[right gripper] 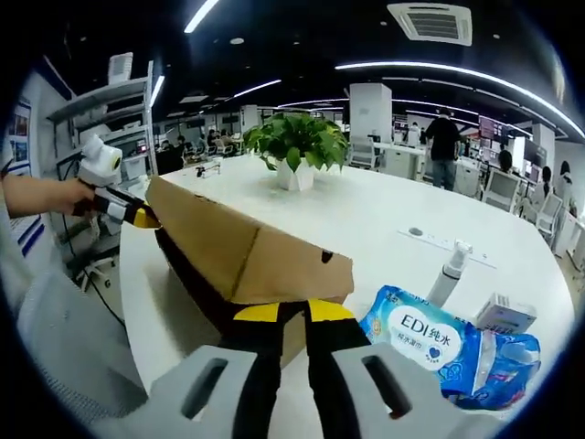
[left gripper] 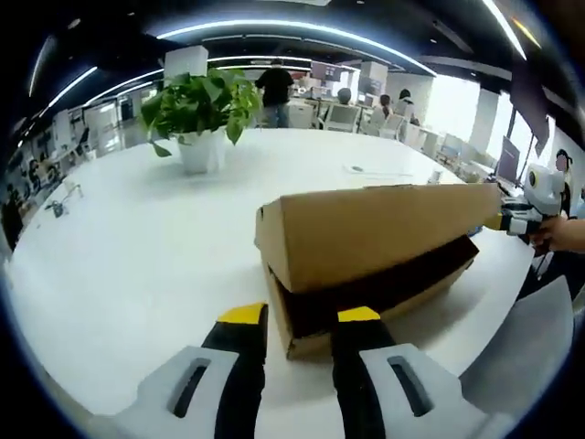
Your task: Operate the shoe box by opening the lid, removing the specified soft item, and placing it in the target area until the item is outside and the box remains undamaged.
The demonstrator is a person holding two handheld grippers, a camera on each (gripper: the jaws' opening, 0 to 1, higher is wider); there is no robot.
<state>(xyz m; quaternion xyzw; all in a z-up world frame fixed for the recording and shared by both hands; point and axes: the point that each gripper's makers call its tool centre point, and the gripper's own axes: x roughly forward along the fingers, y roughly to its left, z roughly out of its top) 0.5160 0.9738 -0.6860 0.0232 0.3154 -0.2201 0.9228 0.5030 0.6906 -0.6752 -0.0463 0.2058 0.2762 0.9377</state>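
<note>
A brown cardboard shoe box (left gripper: 366,311) lies on the round white table (left gripper: 137,274). Its lid (left gripper: 375,229) is raised along the long side, leaving a dark gap over the base; what lies inside is hidden. In the left gripper view my left gripper (left gripper: 300,316) stands open at the box's near corner, jaws apart by the base. At the lid's far end is my right gripper (left gripper: 514,219). In the right gripper view my right gripper (right gripper: 293,313) has its jaws nearly together on the near edge of the lid (right gripper: 247,251). The left gripper (right gripper: 123,208) touches the lid's far corner.
A potted plant (left gripper: 199,114) stands mid-table. Beside the box lie a blue wipes packet (right gripper: 430,343), a spray bottle (right gripper: 448,270) and a small white carton (right gripper: 505,315). The table edge (left gripper: 512,302) runs close by the box. People and chairs stand at the back.
</note>
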